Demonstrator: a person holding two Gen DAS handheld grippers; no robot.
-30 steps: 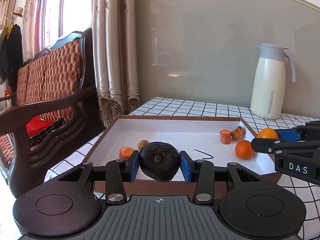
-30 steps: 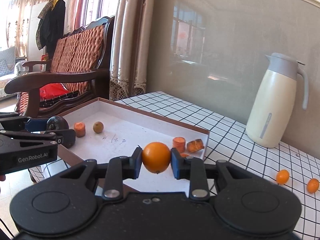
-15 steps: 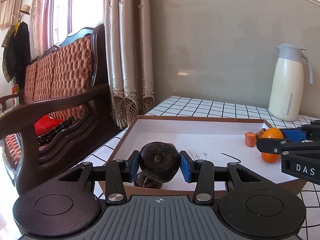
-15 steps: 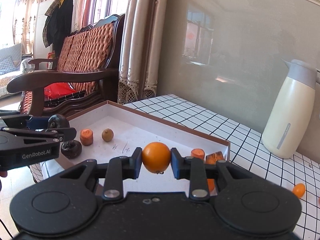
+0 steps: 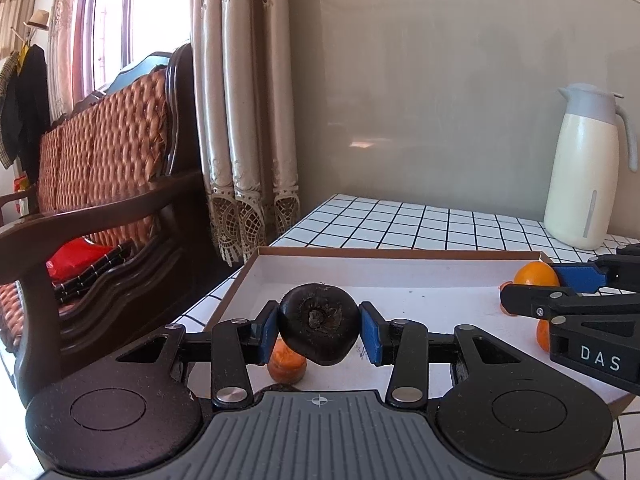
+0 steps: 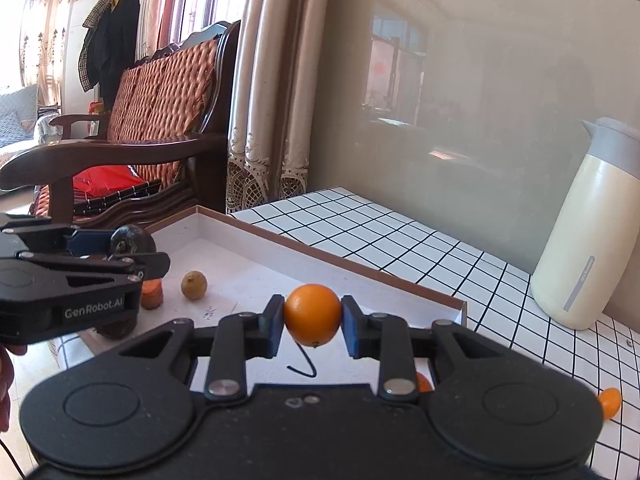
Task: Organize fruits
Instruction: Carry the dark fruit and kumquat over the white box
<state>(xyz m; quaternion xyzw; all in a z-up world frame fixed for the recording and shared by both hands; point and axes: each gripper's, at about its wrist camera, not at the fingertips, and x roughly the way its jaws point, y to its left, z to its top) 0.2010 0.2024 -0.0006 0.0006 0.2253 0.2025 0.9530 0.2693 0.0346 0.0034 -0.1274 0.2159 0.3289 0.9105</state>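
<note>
My left gripper (image 5: 319,331) is shut on a dark brown round fruit (image 5: 319,320) above the near left part of the white tray (image 5: 400,254). An orange chunk (image 5: 286,364) lies just below it. From the right wrist view the left gripper (image 6: 134,250) and its dark fruit (image 6: 132,240) hang at the left. My right gripper (image 6: 313,320) is shut on an orange (image 6: 313,314) over the tray (image 6: 320,252). It shows in the left wrist view as the right gripper (image 5: 530,284) holding the orange (image 5: 536,274).
In the tray lie a small yellowish fruit (image 6: 194,285), an orange chunk (image 6: 152,294), a second dark fruit (image 6: 118,326) and another orange (image 5: 542,334). A small orange (image 6: 610,402) lies on the checked tablecloth. A cream thermos (image 5: 586,172) stands back right. A wooden bench (image 5: 100,184) stands left of the table.
Both grippers have moved forward and leftward over the tray, each still gripping its fruit. The orange chunk now sits right under the left gripper; the thermos has slid rightward in both views.
</note>
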